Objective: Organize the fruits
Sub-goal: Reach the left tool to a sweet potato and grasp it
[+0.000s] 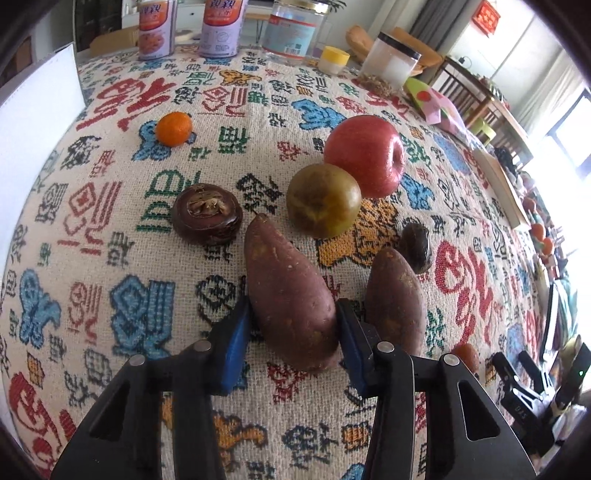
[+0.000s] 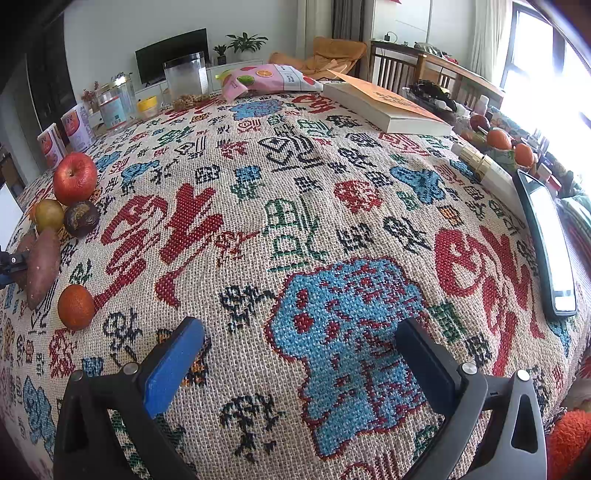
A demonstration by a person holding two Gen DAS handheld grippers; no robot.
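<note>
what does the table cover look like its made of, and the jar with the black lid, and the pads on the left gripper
Table cover: coarse woven fabric, matte; the grid of the weave shows.
Jar with the black lid: clear plastic or glass, hard to tell; glossy and see-through.
Pads of the left gripper: blue, matte, probably rubber or foam.

A coarse woven cloth (image 1: 258, 110) with a rough, matt weave covers the tabletop. The apple (image 1: 365, 155) at 12 o'clock has smooth, glossy skin; the sweet potato (image 1: 288, 295) has dull, rough, pitted skin. The left tool (image 1: 293, 325) is matt black plastic with blue rubbery pads and shiny metal pins. The jar (image 1: 293, 29) is clear and glossy.
</note>
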